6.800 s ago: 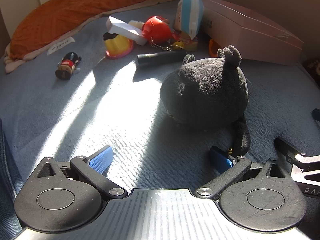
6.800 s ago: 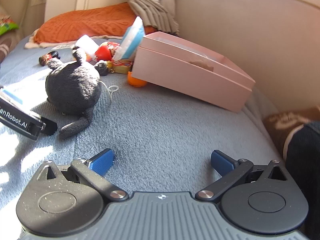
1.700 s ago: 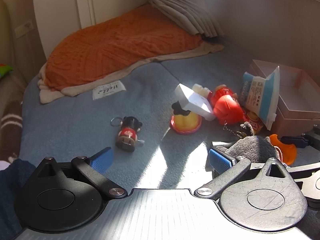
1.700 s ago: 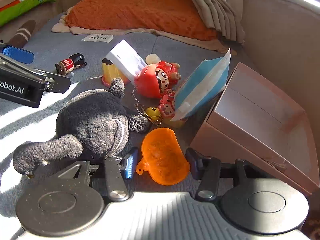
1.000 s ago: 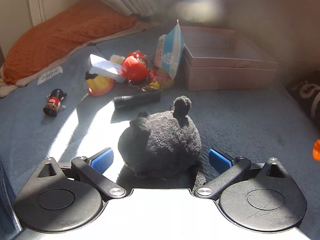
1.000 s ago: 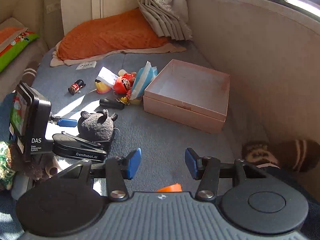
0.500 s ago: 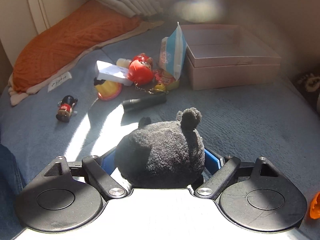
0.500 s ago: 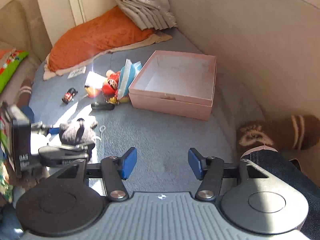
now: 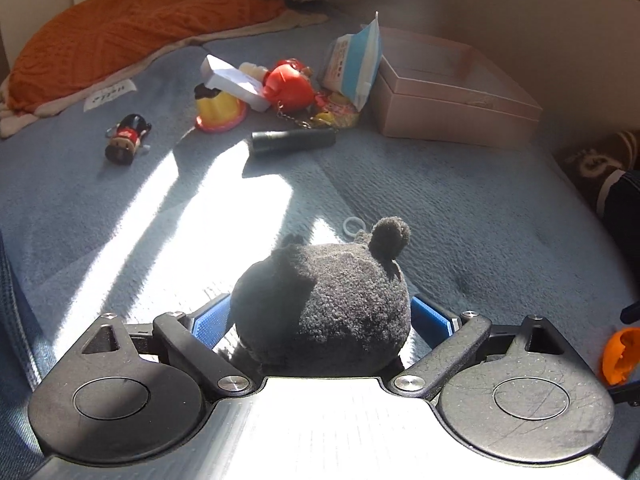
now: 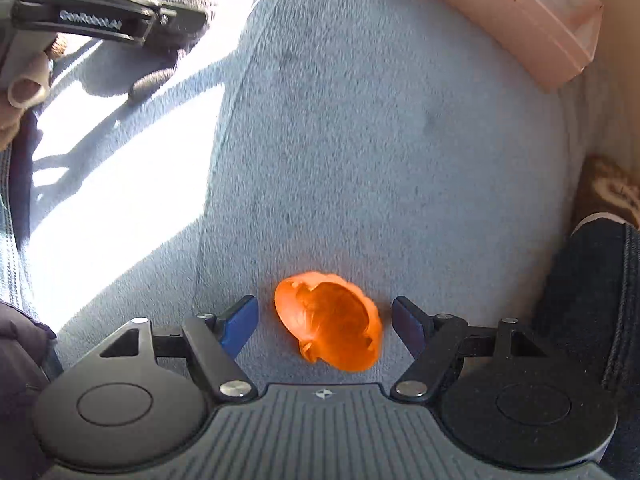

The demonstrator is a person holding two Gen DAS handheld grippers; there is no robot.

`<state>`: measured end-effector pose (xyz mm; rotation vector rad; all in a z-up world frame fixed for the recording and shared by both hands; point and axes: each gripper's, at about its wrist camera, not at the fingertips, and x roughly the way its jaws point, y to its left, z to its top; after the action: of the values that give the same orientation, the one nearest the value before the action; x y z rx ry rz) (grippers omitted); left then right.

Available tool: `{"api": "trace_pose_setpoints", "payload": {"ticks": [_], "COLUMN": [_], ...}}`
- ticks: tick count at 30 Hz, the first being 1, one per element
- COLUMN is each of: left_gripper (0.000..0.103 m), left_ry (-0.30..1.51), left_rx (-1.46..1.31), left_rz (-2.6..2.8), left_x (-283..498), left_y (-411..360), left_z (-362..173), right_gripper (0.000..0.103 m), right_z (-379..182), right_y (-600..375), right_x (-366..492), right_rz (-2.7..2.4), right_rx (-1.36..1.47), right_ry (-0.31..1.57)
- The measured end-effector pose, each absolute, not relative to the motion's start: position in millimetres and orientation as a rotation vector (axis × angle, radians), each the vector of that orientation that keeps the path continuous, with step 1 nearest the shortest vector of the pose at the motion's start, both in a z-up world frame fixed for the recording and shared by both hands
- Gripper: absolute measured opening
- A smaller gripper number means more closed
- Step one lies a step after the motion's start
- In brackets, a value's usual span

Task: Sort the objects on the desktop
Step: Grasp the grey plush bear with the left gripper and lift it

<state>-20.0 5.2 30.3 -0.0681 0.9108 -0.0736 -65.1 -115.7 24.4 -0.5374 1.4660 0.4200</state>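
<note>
- Grey-blue carpeted surface [image 9: 460,200] in hard sun stripes, beige wall behind, orange cushion [image 9: 132,20] at the far end.
- Orange cup [image 10: 328,320] lies on the carpet directly under the right gripper [image 10: 324,320], between its blue pads; gaps show on both sides, so nothing presses it. Jaws are opening. The gripper looks straight down at it. The same cup shows at the right edge of the left wrist view [image 9: 618,354].
- Black plush toy [image 9: 324,304] sits between the blue pads of the left gripper [image 9: 320,320]. Jaws are wide and opening; the pads stand just beside the fur, and I cannot tell whether they touch it. Reads as not gripped.
- Pink box [image 9: 452,96] is open and stands well apart from both, at the far right of the carpet.
- Unsorted cluster beside the box: blue-white packet [image 9: 354,64], red round doll [image 9: 288,88], yellow cup [image 9: 218,110], white block [image 9: 236,78], black flashlight [image 9: 294,140]. Small bottle figure [image 9: 126,140] lies apart to the left.
- Step in hand, as judged: cup and plush each set down or released near the person; sorting early, most items untouched.
- Next move calls for: clearing each gripper upward without dragging its item, then going to the cluster. The plush's soft fur may catch on a pad.
</note>
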Motion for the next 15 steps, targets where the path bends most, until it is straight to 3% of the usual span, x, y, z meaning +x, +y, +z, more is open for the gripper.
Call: {"api": "trace_pose_setpoints", "payload": {"ticks": [2,3,11,13,15], "left_gripper": [0.100,0.100,0.099,0.088,0.086], "left_ry": [0.908,0.906,0.943,0.936,0.913], "left_rx": [-0.060,-0.049,0.020,0.027,0.058], "left_rz": [-0.083,-0.082,-0.014,-0.029,-0.042], "left_x": [-22.8,-24.7,-22.6,-23.2,-21.4], "left_y": [3.4,1.6,-6.1,-8.2,-14.0], "left_z": [32.3,33.5,31.5,37.1,48.9], "right_gripper": [0.063,0.053,0.053,0.053,0.053], "right_z": [18.5,21.6,64.0,79.9,103.8], "right_y": [-112.5,-110.3,-114.4,-117.7,-121.0], "right_x": [-67.4,-68.8,-72.5,-71.8,-64.0], "right_rz": [0.410,0.416,0.444,0.462,0.470], "right_rx": [-0.578,-0.587,-0.477,-0.441,-0.390], "right_ry": [1.462,1.449,1.312,1.268,1.209]}}
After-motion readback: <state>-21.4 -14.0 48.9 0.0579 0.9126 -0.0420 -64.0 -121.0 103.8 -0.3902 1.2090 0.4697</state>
